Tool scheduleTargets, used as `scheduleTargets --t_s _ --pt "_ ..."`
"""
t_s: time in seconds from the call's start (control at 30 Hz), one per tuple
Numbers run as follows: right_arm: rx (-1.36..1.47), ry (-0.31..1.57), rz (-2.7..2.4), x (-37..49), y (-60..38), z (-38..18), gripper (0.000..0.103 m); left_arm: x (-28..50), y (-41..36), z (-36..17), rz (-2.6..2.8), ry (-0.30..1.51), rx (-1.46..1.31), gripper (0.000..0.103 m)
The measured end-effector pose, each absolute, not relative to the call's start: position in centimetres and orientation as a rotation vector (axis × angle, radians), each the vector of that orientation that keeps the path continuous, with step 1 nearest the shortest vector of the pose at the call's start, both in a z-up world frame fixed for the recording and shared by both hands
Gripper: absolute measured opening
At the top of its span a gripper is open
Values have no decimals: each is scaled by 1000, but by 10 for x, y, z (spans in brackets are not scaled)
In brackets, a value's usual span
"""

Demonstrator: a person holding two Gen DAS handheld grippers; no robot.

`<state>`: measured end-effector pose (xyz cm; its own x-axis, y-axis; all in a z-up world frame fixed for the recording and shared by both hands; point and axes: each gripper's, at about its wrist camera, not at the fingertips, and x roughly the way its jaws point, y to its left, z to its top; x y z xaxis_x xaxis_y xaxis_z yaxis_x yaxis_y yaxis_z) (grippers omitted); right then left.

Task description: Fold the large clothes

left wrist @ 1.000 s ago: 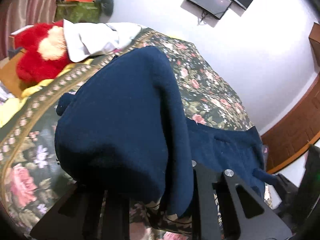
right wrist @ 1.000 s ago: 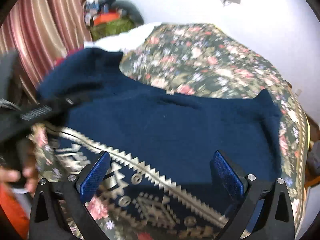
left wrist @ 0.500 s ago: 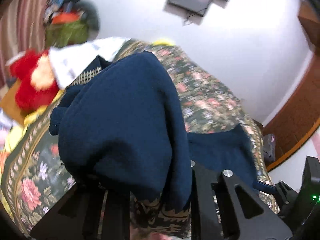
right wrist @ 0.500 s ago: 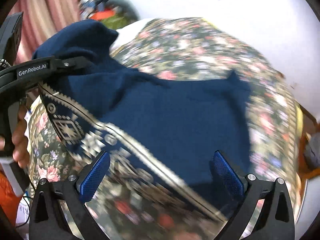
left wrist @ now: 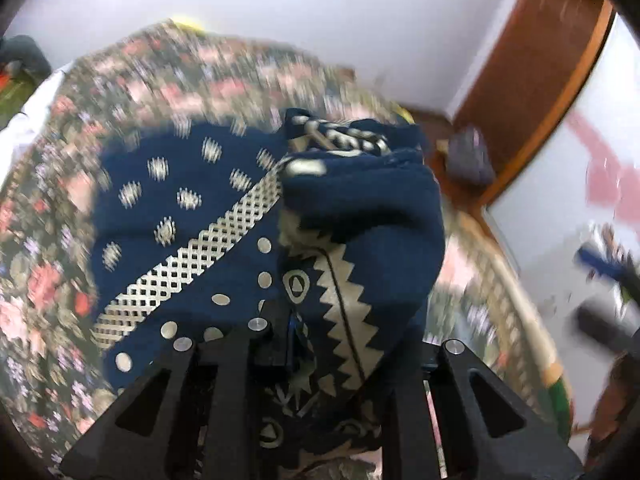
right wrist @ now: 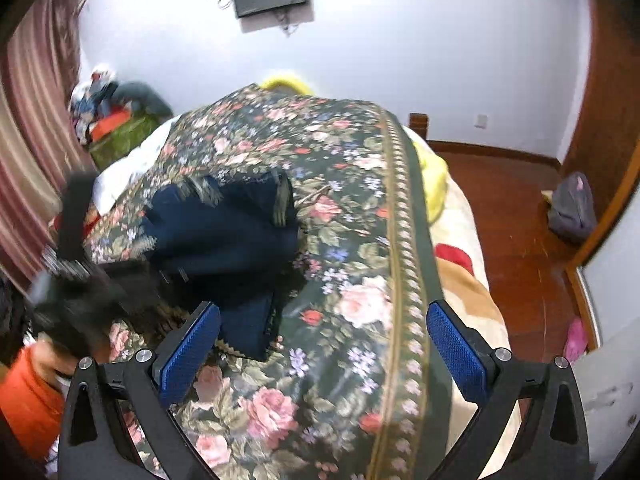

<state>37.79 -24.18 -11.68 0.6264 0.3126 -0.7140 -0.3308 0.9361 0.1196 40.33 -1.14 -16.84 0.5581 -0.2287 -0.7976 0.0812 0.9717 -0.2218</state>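
Sweater (left wrist: 248, 232) now shows its patterned side across the centre of the left wrist view — a sec ago you saw only plain navy there, so the fold has gone over. Your left gripper (left wrist: 340, 344) has its fingers closed on a bunched edge, lower centre. Right gripper (right wrist: 324, 344) is spread wide, holding nothing; the sweater lies on the bed (right wrist: 360, 208) left of centre, just beyond its left finger.

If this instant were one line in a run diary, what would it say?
step: folding | left claw: shut on navy patterned sweater | right claw: open, empty, above floral bedspread | sweater: bunched, partly folded
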Motion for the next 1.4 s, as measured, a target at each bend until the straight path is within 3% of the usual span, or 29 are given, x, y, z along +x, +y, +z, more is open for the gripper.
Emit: scheduleTargets --t_s 0.1,0.17,0.23,0.3,0.6,0.7,1.07,1.23,1.4 --pt "0 804 359 372 -256 -113 103 398 -20 -164 -184 953 -69 19" --pt "8 798 359 369 -260 -110 103 396 -19 -156 -226 970 -70 33" --pt "15 790 355 366 -262 -108 103 393 -21 -151 -274 986 -96 59" --pt "30 785 360 363 -265 -104 103 385 -25 -140 -323 988 -122 65" --pt "55 786 465 367 -239 -88 103 339 15 -95 -325 919 -207 65" --pt "64 793 514 375 -216 -88 103 333 37 -84 -256 875 -169 72" --pt "51 1070 508 437 -163 -183 103 346 66 -150 -164 993 -140 74" --pt "63 1161 549 433 -181 -213 103 341 72 -153 -219 1011 -174 77" --pt "-25 1137 568 429 -182 -204 103 345 84 -135 -193 984 -127 77"
